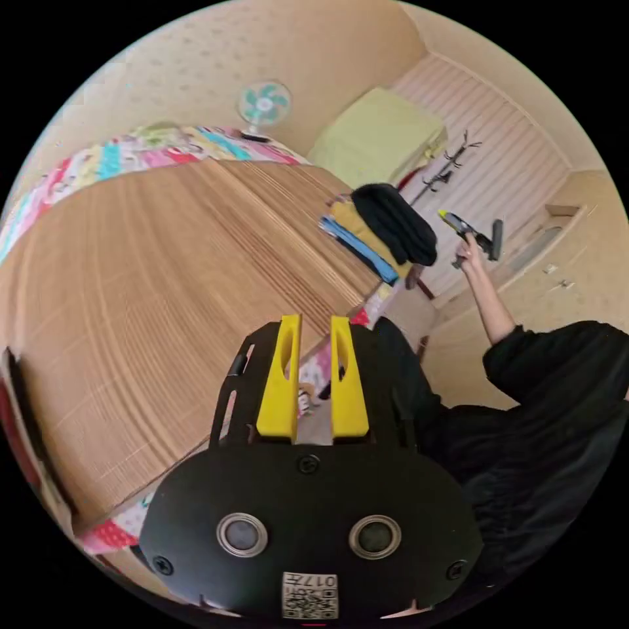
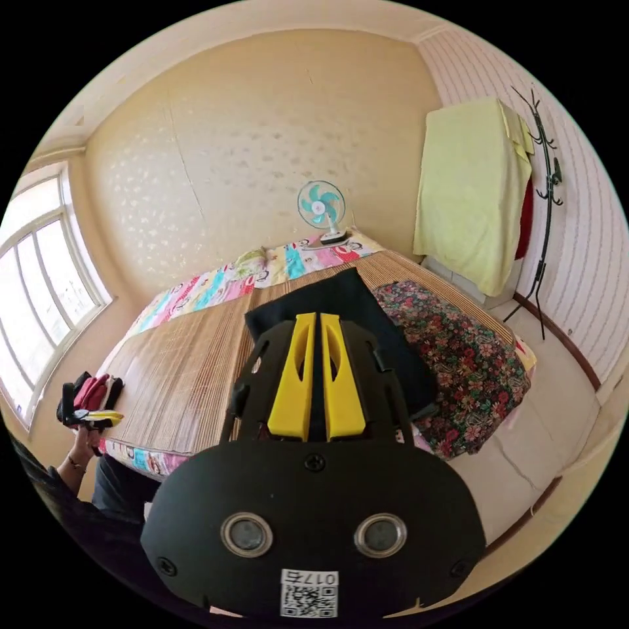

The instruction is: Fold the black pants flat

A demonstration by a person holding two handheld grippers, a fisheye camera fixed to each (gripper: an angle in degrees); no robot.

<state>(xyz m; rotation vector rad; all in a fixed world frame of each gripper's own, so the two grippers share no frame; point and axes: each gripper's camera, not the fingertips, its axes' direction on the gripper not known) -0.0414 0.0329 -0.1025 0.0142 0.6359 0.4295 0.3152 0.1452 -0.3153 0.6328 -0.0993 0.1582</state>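
The pants point(image 2: 386, 341) lie as a dark folded piece on the bed point(image 2: 183, 367), partly over the floral cloth point(image 2: 472, 367), between the fan point(image 2: 321, 206) at the far end and the right gripper point(image 2: 316, 327). Their long axis seems to run from the fan side toward the near edge of the bed, and one corner points at the fan; I cannot tell which end is the waist. The right gripper hangs just above them, its yellow fingers almost closed with only a thin gap and grasping nothing. The left gripper point(image 1: 313, 341) is held near the bed's edge, well apart from the pants, fingers slightly released and empty. To do the fold well, I think both grippers should take the two corners of one short end, lift together, and lay it evenly on the other end.
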